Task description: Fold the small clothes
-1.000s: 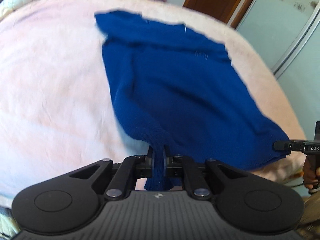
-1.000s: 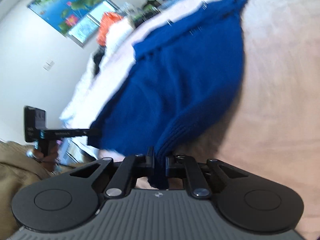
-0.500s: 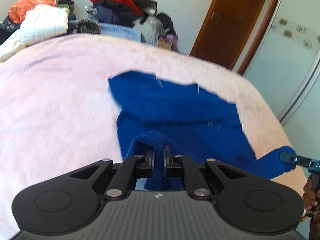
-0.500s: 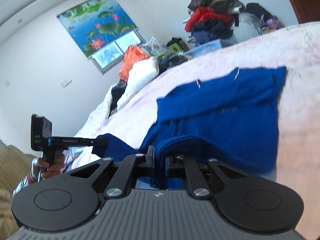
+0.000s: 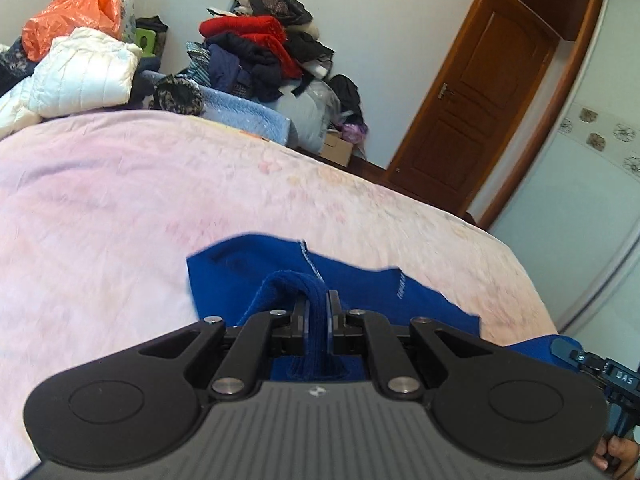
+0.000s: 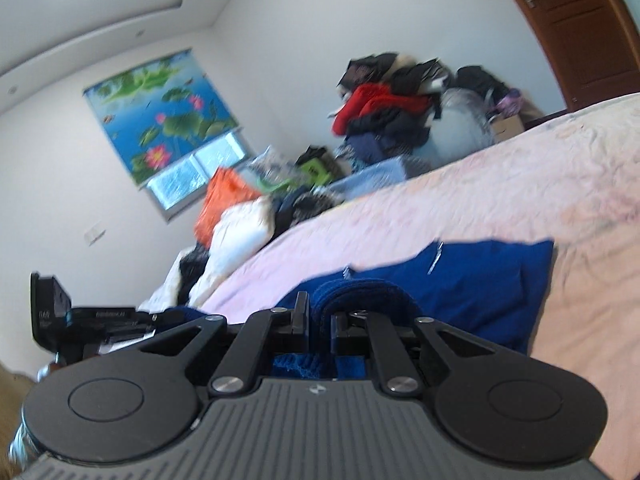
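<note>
A blue knitted sweater (image 5: 248, 276) lies on the pink bed cover (image 5: 120, 208); its near hem is lifted and folded over toward the far part. My left gripper (image 5: 317, 308) is shut on the ribbed hem, which runs between its jaws. In the right wrist view the sweater (image 6: 480, 280) appears again, and my right gripper (image 6: 319, 320) is shut on another part of the same ribbed hem. The right gripper's tip (image 5: 568, 354) shows at the left wrist view's right edge, holding blue cloth. The left gripper's body (image 6: 80, 320) shows at the right wrist view's left edge.
A pile of clothes (image 5: 256, 52) stands beyond the bed's far edge, with a white quilted jacket (image 5: 84, 72) and an orange bag (image 5: 72, 12) to the left. A brown door (image 5: 472, 100) and a wardrobe front (image 5: 592, 200) are at the right. A person's hand (image 5: 616, 450) grips the right handle.
Both grippers have risen and carried the sweater's hem forward over the garment. Less of the sweater lies spread out, and the views now look more level across the room.
</note>
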The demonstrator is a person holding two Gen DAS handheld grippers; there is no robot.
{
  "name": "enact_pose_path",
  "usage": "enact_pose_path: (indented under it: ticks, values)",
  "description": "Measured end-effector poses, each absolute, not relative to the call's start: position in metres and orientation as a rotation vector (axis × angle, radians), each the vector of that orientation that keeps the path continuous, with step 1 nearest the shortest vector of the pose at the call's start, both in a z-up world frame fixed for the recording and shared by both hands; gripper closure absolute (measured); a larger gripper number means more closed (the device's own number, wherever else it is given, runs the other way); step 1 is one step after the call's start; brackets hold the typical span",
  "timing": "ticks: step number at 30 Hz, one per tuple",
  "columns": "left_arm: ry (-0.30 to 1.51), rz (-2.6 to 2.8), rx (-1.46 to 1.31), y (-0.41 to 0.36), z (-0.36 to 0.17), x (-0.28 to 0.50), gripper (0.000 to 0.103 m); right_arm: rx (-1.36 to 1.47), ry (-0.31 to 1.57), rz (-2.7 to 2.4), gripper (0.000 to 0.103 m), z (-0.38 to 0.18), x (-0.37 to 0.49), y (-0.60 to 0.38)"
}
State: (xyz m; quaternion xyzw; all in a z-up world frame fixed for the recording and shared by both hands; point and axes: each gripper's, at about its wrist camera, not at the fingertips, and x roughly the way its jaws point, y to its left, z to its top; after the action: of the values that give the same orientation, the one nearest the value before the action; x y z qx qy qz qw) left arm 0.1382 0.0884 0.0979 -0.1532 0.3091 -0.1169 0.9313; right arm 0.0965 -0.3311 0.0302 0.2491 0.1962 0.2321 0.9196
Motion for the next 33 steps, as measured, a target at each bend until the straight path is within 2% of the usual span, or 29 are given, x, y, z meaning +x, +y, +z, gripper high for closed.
enact_pose_path:
  ticks: [11, 16, 22, 27, 33]
  values:
    - [0.622, -0.092, -0.172, 0.072, 0.079, 0.242, 0.096, 0.561, 0.414, 0.369, 0.089, 0.012, 0.201, -0.347]
    - [0.690, -0.049, -0.170, 0.074, 0.052, 0.286, 0.096, 0.580, 0.482, 0.334, 0.089, -0.016, 0.248, -0.352]
    - [0.806, -0.174, -0.139, 0.068, 0.029, 0.277, 0.096, 0.579, 0.552, 0.320, 0.089, -0.041, 0.271, -0.353]
    - [0.941, -0.280, -0.271, 0.071, 0.011, 0.271, 0.094, 0.573, 0.563, 0.344, 0.089, -0.046, 0.273, -0.355]
    - [0.998, -0.260, -0.306, 0.067, -0.009, 0.285, 0.092, 0.575, 0.571, 0.342, 0.089, -0.049, 0.276, -0.359]
